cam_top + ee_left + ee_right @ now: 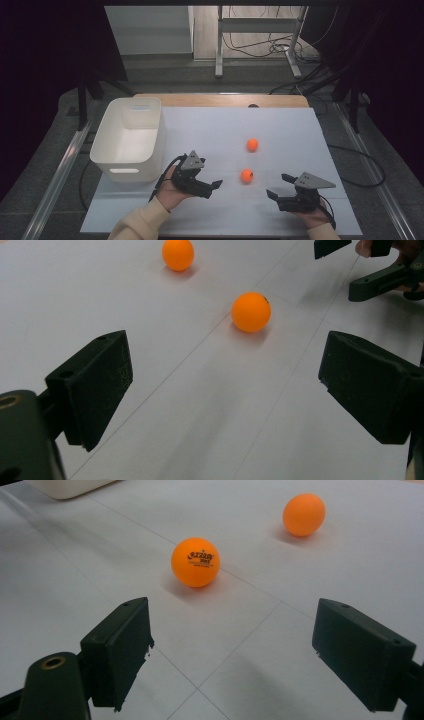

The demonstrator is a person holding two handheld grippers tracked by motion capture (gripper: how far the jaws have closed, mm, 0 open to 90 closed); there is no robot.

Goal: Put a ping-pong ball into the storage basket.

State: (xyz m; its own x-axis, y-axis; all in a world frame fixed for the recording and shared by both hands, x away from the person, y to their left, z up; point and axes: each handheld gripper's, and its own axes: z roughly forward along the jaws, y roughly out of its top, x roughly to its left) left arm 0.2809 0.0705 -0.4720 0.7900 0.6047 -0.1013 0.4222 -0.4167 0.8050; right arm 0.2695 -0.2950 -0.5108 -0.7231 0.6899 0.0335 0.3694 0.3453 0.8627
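White table sheet (210, 130) spread over wooden top, grey floor around, metal stand legs (218, 50) at 12 o'clock beyond far edge. White plastic bin (131, 137) at 9 o'clock on sheet, upright, handle slot facing near side, nothing visible inside. Left gripper (212, 187) at 7 o'clock, held in left hand (172, 192), grey three-cornered plate on top, jaws spread wide, gripping nothing, tips off the sheet and pointing toward 3 o'clock. Right gripper (279, 186) at 5 o'clock, held in right hand (312, 216), jaws likewise wide apart and empty, pointing toward 10 o'clock. Near orange ball (247, 175) on sheet between the two grippers, slightly beyond both, touching neither; black print on its face in right gripper view (195, 562); also ahead of left jaws in left gripper view (251, 312). Far orange ball (252, 144) toward 12 o'clock of near one, well apart from it, loose on sheet. Path from either gripper to near ball unobstructed; bin corner just beside left hand at 10 o'clock of it.
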